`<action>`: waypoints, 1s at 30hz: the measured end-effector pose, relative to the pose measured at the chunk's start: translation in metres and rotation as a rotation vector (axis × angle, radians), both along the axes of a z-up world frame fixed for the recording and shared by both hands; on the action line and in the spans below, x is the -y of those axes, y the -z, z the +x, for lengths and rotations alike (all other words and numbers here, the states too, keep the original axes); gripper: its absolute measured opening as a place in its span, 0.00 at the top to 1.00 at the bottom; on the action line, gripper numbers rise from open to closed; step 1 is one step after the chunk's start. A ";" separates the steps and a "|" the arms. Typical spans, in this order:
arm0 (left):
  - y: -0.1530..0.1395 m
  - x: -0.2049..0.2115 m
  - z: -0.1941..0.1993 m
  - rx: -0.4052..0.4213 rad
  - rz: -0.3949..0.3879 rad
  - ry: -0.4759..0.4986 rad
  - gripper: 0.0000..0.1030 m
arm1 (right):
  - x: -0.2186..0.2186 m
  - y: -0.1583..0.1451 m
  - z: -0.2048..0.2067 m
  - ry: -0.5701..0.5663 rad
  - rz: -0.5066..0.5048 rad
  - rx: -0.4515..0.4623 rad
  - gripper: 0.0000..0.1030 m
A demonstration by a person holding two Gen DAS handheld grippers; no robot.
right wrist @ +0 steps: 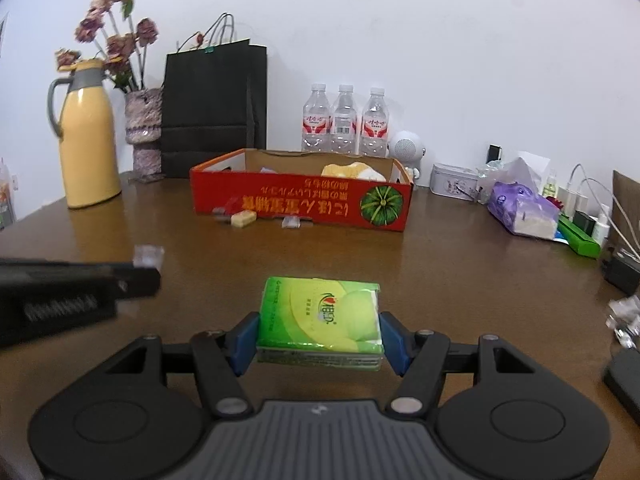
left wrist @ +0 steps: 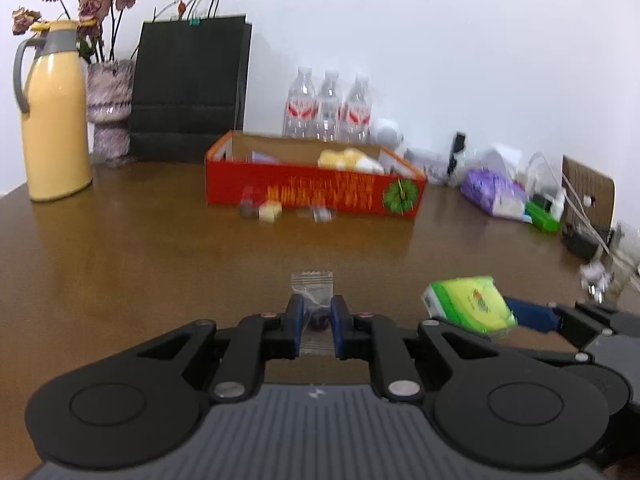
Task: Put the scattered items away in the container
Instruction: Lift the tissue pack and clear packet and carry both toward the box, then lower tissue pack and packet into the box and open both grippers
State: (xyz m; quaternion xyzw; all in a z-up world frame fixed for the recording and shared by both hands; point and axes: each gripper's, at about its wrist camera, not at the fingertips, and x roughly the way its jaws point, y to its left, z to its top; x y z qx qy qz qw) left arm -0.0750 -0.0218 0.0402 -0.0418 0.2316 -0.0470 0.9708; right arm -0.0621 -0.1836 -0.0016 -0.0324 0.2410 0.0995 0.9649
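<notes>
1. Nearest my left camera, the left gripper (left wrist: 316, 322) has its blue fingers (left wrist: 295, 320) drawn close together, pinching a small clear sachet (left wrist: 312, 284) with something dark inside. The sachet's top sticks out past the fingertips, so I judge the hold is on its lower half.

2. Nearest my right camera, the right gripper (right wrist: 319, 336) is closed about halfway on a green tissue pack (right wrist: 320, 312). One blue pad presses each short side, which I think keeps the flat pack level for carrying.

3. Both loads seem to be above the brown table (right wrist: 440, 264), near me and well short of the box. I cannot tell how high they are.

4. The red cardboard box (right wrist: 300, 200) sits far across the table, open at the top. A yellowish soft item (right wrist: 352, 171) already lies inside at its right end.

5. Small pieces lie against the box's near wall: a pale yellow block (right wrist: 244, 218) and a tiny clear wrapper (right wrist: 291, 223). I judge these are not yet tidied.

6. Along the far wall stand a yellow jug (right wrist: 88, 136), a black paper bag (right wrist: 214, 108) and three water bottles (right wrist: 345, 120). A purple tissue bundle (right wrist: 524, 210) lies at the far right.

7. I judge the next move is to carry both loads forward over the box's near wall, then let go.
</notes>
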 end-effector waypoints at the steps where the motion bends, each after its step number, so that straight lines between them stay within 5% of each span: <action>1: -0.007 -0.002 0.009 0.020 0.010 -0.002 0.86 | 0.001 -0.005 0.011 -0.002 0.005 -0.002 0.40; 10: -0.115 -0.020 0.133 0.168 0.078 0.042 0.86 | -0.001 -0.106 0.144 -0.027 -0.006 0.091 0.40; 13: -0.147 -0.024 0.195 0.111 0.079 0.070 0.85 | -0.007 -0.140 0.204 -0.036 -0.049 0.058 0.40; 16: -0.160 -0.026 0.266 -0.031 0.068 0.108 0.85 | -0.014 -0.162 0.271 -0.071 -0.039 -0.073 0.40; 20: -0.141 -0.030 0.358 -0.249 0.067 0.081 0.85 | -0.030 -0.155 0.363 -0.123 0.008 -0.359 0.40; 24: -0.085 -0.043 0.431 -0.515 0.039 0.045 0.86 | -0.049 -0.109 0.423 -0.114 0.003 -0.581 0.40; 27: -0.050 -0.048 0.459 -0.640 0.021 0.051 0.84 | -0.059 -0.069 0.453 -0.108 -0.013 -0.719 0.39; 29: -0.038 -0.050 0.467 -0.681 0.029 0.034 0.73 | -0.060 -0.052 0.462 -0.094 -0.001 -0.774 0.39; 30: -0.035 -0.050 0.469 -0.687 0.049 0.018 0.46 | -0.061 -0.047 0.464 -0.084 0.003 -0.789 0.35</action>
